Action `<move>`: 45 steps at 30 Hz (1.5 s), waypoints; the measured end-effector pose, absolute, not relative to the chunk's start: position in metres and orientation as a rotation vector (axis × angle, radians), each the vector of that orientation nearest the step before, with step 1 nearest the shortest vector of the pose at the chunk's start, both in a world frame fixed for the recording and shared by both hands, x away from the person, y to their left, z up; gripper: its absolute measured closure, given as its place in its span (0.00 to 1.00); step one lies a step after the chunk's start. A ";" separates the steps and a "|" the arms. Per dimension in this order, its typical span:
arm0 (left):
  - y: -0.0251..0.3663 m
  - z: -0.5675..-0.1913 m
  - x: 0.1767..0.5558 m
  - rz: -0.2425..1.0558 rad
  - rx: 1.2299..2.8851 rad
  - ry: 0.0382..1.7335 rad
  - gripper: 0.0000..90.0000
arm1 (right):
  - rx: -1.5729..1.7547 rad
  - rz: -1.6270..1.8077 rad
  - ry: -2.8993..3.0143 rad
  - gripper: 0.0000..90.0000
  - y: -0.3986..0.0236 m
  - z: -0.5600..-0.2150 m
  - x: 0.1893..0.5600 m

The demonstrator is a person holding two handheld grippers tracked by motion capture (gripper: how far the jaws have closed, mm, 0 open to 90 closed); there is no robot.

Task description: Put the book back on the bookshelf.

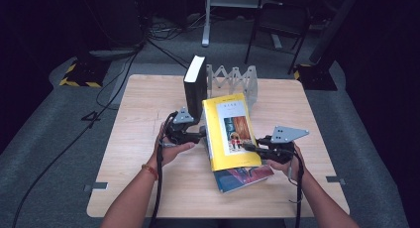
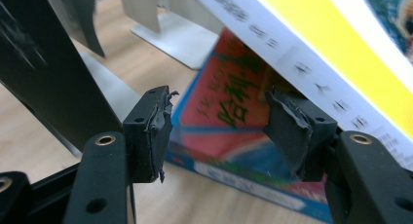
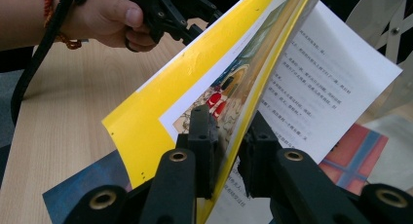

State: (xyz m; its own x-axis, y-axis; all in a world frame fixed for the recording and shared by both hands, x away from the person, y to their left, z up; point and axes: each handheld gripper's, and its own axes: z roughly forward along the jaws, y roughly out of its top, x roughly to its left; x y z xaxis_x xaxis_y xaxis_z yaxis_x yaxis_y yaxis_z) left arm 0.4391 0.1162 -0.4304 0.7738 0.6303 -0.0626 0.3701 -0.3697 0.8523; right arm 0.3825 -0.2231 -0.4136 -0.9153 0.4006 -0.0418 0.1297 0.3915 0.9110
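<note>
A yellow book [image 1: 230,129] is tilted up off the table, resting partly over a blue and red book [image 1: 242,177] that lies flat. My right gripper [image 1: 250,147] is at the yellow book's right edge. In the right gripper view its jaws [image 3: 229,146] are shut on the yellow front cover [image 3: 146,126], with white text pages fanned open behind. My left gripper [image 1: 203,133] is at the spine side of the book. Its jaws [image 2: 216,131] stand open with nothing between them; the yellow book's spine [image 2: 341,53] passes just above the right pad, and the blue and red book [image 2: 229,136] lies beyond.
A thick black book [image 1: 194,86] stands upright on the wooden table [image 1: 143,114] just behind my left gripper, against a grey folding metal book rack [image 1: 237,79]. Cables trail over the dark floor at the back left, and a chair stands beyond the table.
</note>
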 end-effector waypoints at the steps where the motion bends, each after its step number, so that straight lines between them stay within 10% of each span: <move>1: 0.116 -0.428 0.441 0.339 1.992 0.760 0.47 | 0.460 1.541 2.390 0.88 -0.224 -0.414 0.382; 21: 0.109 -0.348 0.431 0.412 1.889 0.621 0.55 | 0.426 1.441 2.275 0.96 -0.227 -0.417 0.370; 45: 0.102 -0.405 0.361 0.462 2.025 0.542 0.36 | 0.399 1.370 2.273 0.96 -0.240 -0.434 0.343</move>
